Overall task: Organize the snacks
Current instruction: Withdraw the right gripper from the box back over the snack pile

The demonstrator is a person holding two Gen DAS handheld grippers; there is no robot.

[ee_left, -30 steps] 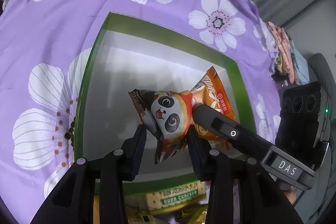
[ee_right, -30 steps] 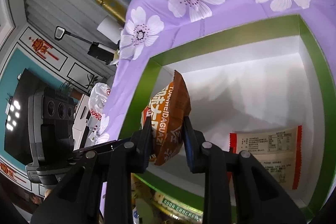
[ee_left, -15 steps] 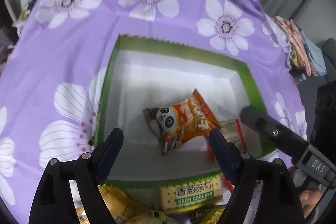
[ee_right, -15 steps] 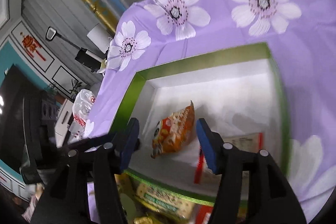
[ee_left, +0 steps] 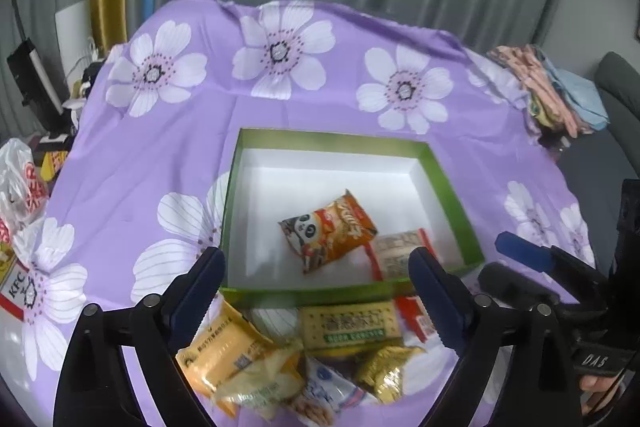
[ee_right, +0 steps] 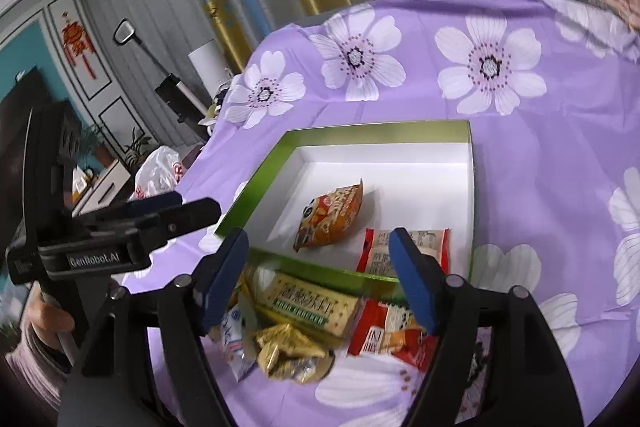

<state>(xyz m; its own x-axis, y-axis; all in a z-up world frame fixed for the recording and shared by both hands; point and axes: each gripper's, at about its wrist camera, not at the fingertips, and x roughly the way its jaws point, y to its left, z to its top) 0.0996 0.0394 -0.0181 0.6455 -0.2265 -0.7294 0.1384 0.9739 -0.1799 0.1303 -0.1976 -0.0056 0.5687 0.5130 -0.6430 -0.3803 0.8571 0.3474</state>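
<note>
An orange panda snack bag (ee_left: 329, 235) (ee_right: 329, 214) lies inside the green-rimmed white box (ee_left: 332, 137) (ee_right: 380, 126), beside a red-edged packet (ee_left: 400, 251) (ee_right: 404, 247). Loose snacks lie in front of the box: a soda cracker pack (ee_left: 350, 323) (ee_right: 312, 303), a yellow pack (ee_left: 224, 347), a gold wrapper (ee_left: 384, 367) (ee_right: 288, 347), a white-blue pack (ee_left: 332, 393) and a red pack (ee_right: 394, 335). My left gripper (ee_left: 316, 281) is open and empty above the box's near edge. My right gripper (ee_right: 318, 261) is open and empty over the loose pile.
A purple flowered cloth (ee_left: 168, 163) (ee_right: 540, 155) covers the table. A white KFC bag (ee_left: 20, 183) sits at the left edge. Folded cloths (ee_left: 552, 95) lie at the far right. Curtains hang behind.
Both grippers let go of the panda bag, which now lies in the box. Both opened wide and pulled up and back toward the near edge, bringing the loose pile into view.
</note>
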